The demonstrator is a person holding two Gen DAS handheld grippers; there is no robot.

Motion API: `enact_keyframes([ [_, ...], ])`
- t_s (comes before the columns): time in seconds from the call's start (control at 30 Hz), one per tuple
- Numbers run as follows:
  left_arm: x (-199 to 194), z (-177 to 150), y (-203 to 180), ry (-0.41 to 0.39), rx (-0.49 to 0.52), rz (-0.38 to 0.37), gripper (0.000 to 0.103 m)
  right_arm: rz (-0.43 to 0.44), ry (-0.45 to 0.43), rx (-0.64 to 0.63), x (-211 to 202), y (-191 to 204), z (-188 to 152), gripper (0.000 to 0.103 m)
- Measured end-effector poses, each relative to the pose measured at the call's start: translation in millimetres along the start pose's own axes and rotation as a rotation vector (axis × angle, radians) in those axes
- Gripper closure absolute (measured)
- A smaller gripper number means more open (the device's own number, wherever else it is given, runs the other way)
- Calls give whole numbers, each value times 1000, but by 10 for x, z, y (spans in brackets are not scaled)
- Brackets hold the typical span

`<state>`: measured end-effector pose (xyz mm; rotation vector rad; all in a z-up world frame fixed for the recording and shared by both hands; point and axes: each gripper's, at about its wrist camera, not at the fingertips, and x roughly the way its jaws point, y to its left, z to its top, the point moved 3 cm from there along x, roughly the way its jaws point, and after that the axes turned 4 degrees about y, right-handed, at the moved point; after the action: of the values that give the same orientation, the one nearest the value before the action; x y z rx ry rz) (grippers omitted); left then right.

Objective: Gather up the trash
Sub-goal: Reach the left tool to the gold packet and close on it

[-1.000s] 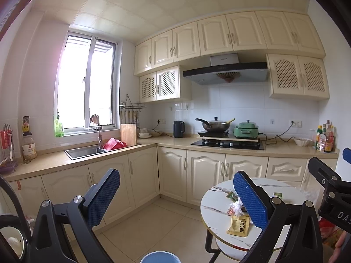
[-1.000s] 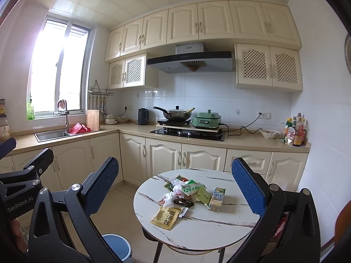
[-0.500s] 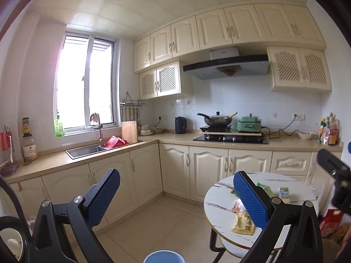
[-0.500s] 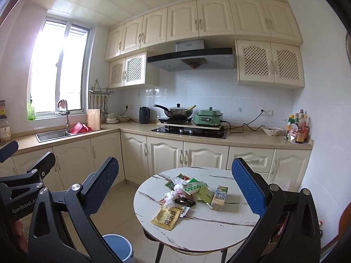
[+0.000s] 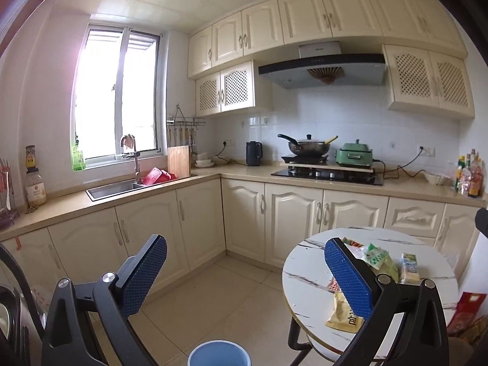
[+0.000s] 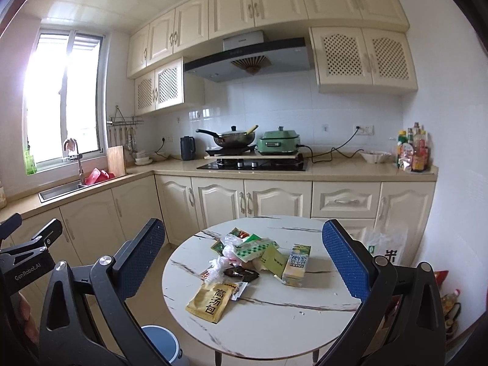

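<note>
A: Against a second ago, the left wrist view has been swung right and the round bench (image 5: 308, 277) is seen fuller; in the right wrist view the trash pile (image 6: 244, 253) is now seen larger and nearer.

B: The left hand-held gripper (image 5: 244, 280) is held wide apart, nothing between its blue pads (image 5: 143, 277). The right hand-held gripper (image 6: 244, 259) is spread just as wide, empty, with the pile framed between its fingers.

A: The gold soup packet (image 6: 210, 300) is laid flat at the near edge of the pile, its long axis angled from near left to far right. The milk carton (image 6: 296, 260) is lying on its side, long axis running away from the camera, just right of the wrappers.

B: Only in the right view is the whole pile shown; in the left, the packet (image 5: 343, 314) is half hidden behind a finger. The blue bin (image 5: 219, 353) on the floor is seen centred in the left view, and at the bench's left (image 6: 160, 340) in the right.
</note>
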<state>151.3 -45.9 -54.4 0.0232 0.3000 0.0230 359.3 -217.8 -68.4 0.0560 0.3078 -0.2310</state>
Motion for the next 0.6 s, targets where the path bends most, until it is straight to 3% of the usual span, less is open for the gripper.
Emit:
enact_keyframes([
  [0.13,398,-25,-197,62,19,-20,1,-10,31,5,231,-89,-58,0],
  [0.23,790,-139,-471,152,67,-65,1,-44,91,13,489,-230,-177,0],
  [0.5,1812,-616,-1299,434,221,-231,1,-112,331,46,1289,-721,-783,0],
  [0.6,2140,-725,-1416,505,249,-267,1,-120,404,52,1521,-843,-1012,0],
])
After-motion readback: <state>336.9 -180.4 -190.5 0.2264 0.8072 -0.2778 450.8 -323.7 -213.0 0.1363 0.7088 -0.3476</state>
